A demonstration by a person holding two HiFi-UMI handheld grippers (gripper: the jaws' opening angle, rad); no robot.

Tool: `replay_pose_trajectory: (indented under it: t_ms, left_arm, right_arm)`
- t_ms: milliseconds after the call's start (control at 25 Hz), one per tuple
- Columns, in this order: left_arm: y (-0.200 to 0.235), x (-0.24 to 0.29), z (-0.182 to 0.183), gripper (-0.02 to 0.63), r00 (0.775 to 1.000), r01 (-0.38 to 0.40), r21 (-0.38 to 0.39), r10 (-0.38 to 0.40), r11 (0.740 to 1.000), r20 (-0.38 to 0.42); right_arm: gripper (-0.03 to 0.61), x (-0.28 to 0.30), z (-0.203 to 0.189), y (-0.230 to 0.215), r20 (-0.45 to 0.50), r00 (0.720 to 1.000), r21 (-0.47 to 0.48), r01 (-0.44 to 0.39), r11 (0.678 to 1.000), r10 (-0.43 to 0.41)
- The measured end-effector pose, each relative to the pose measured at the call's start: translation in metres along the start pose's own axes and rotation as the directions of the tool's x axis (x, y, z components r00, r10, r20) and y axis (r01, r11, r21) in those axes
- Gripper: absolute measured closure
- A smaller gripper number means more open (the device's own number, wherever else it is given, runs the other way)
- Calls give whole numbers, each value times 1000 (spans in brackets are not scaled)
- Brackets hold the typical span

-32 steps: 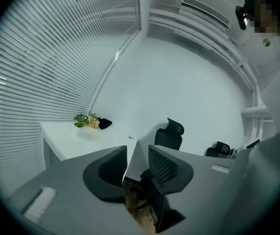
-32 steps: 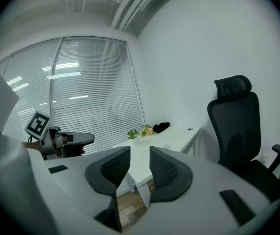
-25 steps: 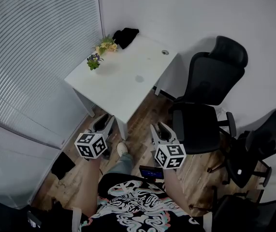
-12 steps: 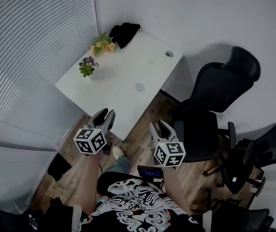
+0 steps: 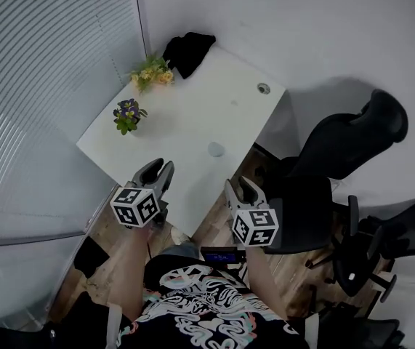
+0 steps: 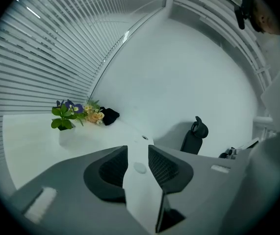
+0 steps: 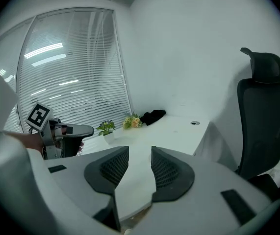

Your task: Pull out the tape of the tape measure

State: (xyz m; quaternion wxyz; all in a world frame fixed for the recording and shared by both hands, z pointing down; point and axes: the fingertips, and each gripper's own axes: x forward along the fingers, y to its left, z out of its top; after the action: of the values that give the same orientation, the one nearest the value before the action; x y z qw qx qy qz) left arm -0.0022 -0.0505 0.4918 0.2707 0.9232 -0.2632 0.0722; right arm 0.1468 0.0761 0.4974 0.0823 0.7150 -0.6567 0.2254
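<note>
White bench (image 5: 185,122), small grey disc (image 5: 215,149) on it — left gripper (image 5: 162,169) and right gripper (image 5: 238,186) aimed there, likely to reach; fingers (image 6: 105,170) apart, empty, right's just widening.

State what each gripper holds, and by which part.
Nothing is held. The left gripper and right gripper are open and empty; the right's jaws have just been opening.
</note>
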Motion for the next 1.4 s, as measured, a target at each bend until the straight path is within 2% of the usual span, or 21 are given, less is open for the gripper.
replay_pose_trajectory:
  t_ms: [80,280,400,840,1200,1400]
  left_arm:
    - [9,10,1,492,1000,7,3,-7,1000,-18]
    - [20,29,0,492,999,24,-25,-25,999,-32]
    - [19,37,0,492,998,33,-28,-34,999,-43]
    - [20,68,1,491,998,23,-50,-26,998,-57]
    - [31,89,-19,492,995,1,-76,-9,997,-100]
    - [31,95,-34,491,988,2,-48,-9,999,-156]
  right_arm:
    - [430,13,3,-2,-8,1000,-23,8,1000,-8]
    - [429,35,7,-6,-44,999,-153,13,988,-20]
    - [416,42,11,-9,-61,998,-172,-3,985,-7]
    - [425,67,18,-32,-101,995,-175,-43,984,25]
    - [416,89,2,-42,-167,984,-160,-83,984,56]
    - [414,98,-8,-42,-209,975,-182,-115,976,76]
